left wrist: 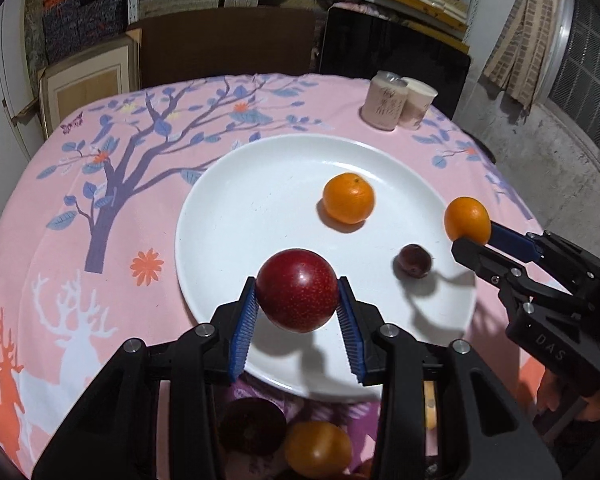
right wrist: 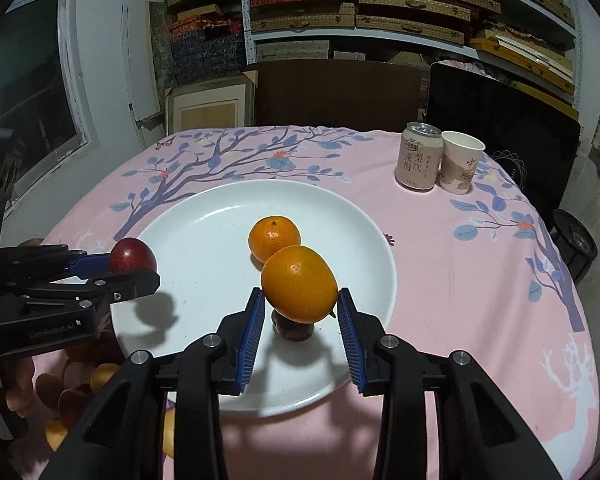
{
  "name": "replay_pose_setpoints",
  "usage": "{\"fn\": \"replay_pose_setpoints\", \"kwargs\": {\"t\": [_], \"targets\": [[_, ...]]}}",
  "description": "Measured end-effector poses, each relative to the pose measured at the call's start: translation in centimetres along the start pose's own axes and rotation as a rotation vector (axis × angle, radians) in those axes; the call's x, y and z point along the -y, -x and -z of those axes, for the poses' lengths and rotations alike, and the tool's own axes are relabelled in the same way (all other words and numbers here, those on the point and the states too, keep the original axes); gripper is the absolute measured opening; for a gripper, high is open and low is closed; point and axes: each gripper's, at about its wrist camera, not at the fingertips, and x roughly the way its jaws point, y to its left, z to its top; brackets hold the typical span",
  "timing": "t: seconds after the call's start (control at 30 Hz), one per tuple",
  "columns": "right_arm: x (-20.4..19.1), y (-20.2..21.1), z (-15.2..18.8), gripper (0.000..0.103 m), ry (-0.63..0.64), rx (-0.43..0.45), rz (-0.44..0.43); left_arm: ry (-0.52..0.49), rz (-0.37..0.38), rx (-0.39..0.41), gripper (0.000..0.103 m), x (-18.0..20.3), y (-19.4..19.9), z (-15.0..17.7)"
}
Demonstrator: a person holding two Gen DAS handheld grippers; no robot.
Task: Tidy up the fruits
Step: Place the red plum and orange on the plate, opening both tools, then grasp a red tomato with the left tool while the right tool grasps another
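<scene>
A white plate (left wrist: pixel 259 208) lies on the pink tablecloth; it also shows in the right wrist view (right wrist: pixel 203 240). On it sit a mandarin (left wrist: pixel 348 198) (right wrist: pixel 274 238) and a small dark plum (left wrist: pixel 414 261), mostly hidden behind the held orange in the right wrist view (right wrist: pixel 293 330). My left gripper (left wrist: pixel 297 314) (right wrist: pixel 139 270) is shut on a red plum (left wrist: pixel 297 290) (right wrist: pixel 133 256) above the plate's near edge. My right gripper (right wrist: pixel 300 316) (left wrist: pixel 470 240) is shut on an orange (right wrist: pixel 299 289) (left wrist: pixel 467 219) above the plate's right side.
A drink can (right wrist: pixel 419 157) (left wrist: pixel 382 106) and a paper cup (right wrist: pixel 460 162) (left wrist: pixel 416 104) stand at the far right of the table. More fruit, orange (left wrist: pixel 318 448) and dark (left wrist: pixel 251 426), lies below the left gripper near the table's front edge, also in the right wrist view (right wrist: pixel 71 392).
</scene>
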Motion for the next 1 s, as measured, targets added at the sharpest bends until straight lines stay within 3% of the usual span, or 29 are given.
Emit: {"fn": "replay_pose_setpoints", "kwargs": {"t": [0.03,0.07,0.13,0.3,0.4,0.7,0.9,1.0], "targets": [[-0.2,-0.3,-0.1,0.041,0.009,0.008,-0.001,0.014,0.006,-0.017,0.044,-0.3,-0.5,-0.1],[-0.4,-0.2,-0.2,0.051,0.016,0.022,0.003,0.036,0.012,-0.026,0.05,-0.8,-0.5,-0.1],[-0.7,0.4,-0.4,0.056,0.015,0.049,0.003,0.059,0.01,0.021,0.072,-1.4,0.4,-0.1],[-0.4,2.9,0.4,0.056,-0.021,0.048,0.001,0.087,0.044,0.115,0.077,-2.1,5.0,0.9],[0.0,5.3,2.5,0.057,-0.049,0.024,-0.017,0.062,0.047,0.151,0.087,-1.4,8.0,3.2],[0.5,11.6,11.0,0.062,-0.133,-0.021,-0.099,-0.174,0.037,0.152,0.088,2.3,14.8,15.0],[-0.3,14.0,14.6,0.062,-0.126,-0.03,-0.104,-0.225,0.024,0.117,0.088,3.0,16.5,22.3],[-0.9,14.6,15.7,0.062,-0.119,-0.037,-0.105,-0.233,0.015,0.088,0.088,3.4,15.7,24.3]]}}
